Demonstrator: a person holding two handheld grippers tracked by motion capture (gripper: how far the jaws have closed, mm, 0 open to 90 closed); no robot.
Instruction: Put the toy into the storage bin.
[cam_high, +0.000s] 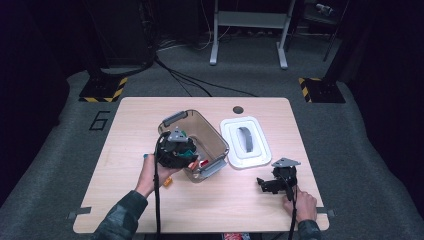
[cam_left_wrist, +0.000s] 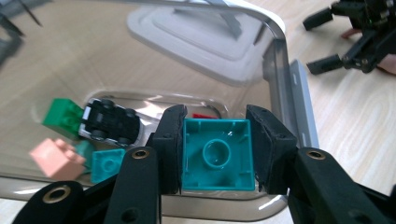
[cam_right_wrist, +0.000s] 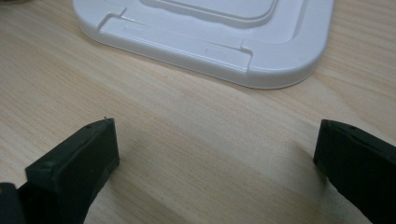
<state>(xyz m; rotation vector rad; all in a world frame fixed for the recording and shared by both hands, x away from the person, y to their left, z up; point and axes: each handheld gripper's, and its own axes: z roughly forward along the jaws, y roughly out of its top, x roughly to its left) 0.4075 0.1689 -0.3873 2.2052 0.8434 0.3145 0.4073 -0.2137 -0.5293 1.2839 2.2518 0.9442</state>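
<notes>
My left gripper (cam_left_wrist: 215, 154) is shut on a teal toy brick (cam_left_wrist: 217, 155), hollow underside toward the camera, held over the near rim of a clear smoky plastic bin (cam_high: 216, 141). In the high view the left gripper (cam_high: 181, 149) hangs at the bin's front left. Inside the bin lie a black toy car (cam_left_wrist: 111, 122), a green brick (cam_left_wrist: 63, 116), a pink brick (cam_left_wrist: 56, 158) and a second teal brick (cam_left_wrist: 108, 164). My right gripper (cam_right_wrist: 217, 154) stands open just above bare wood, a little short of the white lid (cam_right_wrist: 210, 32); from above, the right gripper (cam_high: 267, 183) sits near the table's front right.
The white bin lid (cam_high: 246, 142) with a grey handle lies flat right of the bin. A small orange piece (cam_high: 168, 182) rests on the table beside the left hand. The table (cam_high: 130, 120) has a round cable hole (cam_high: 238, 109) at its far edge.
</notes>
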